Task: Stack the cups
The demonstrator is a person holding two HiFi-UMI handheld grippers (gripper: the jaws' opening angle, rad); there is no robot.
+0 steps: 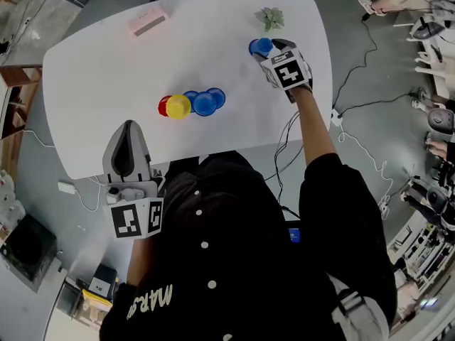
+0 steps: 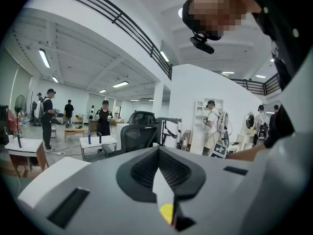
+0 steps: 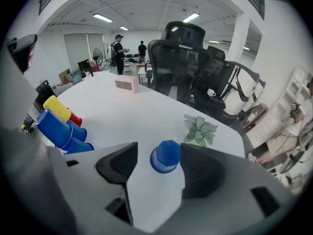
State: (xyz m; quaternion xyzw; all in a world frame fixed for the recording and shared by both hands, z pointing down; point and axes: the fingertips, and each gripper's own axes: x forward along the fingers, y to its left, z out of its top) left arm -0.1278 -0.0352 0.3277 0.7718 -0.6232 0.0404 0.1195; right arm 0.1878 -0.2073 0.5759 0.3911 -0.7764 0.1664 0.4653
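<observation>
Black-clad, leaning over the white table [image 1: 92, 77], holding one gripper in each hand.

Nearest: holding the left gripper [image 1: 129, 130] [image 2: 159, 151] over the table's near edge, pointing it roughly level across the top. Pressing its jaws together at the tips, gripping nothing. Catching only a sliver of yellow through the slit between them in the left gripper view.

Mid-table: noting a tight cluster of cups, touching in a short row. Finding the red cup [image 1: 163, 107] [image 3: 75, 119] at the left end and the yellow cup [image 1: 178, 106] [image 3: 57, 108] overlapping it, seeming to sit over it. Finding the blue cups [image 1: 205, 103] [image 3: 56, 129] bunched at the right end.

Farther: holding the right arm [image 1: 313, 126] out over the far right part of the table, tilting the right gripper [image 1: 270, 48] [image 3: 159, 148] steeply down at a lone blue cup [image 1: 257, 46] [image 3: 165, 156], well apart from the cluster. Spreading the jaws wide with that cup standing between them, not gripping it. Seeing bare table between the cup and one jaw; finding the other jaw just beside the cup, contact unreadable. Reading the cup's smaller end as uppermost, not certain.

Beyond: spotting a green plant sprig [image 1: 270, 18] [image 3: 199, 129] just past that cup, and a pink box [image 1: 148, 21] [image 3: 126, 84] near the far left edge. Making out a black office chair [image 3: 183, 48] behind the table and people [image 3: 118, 53] standing deep in the room.
</observation>
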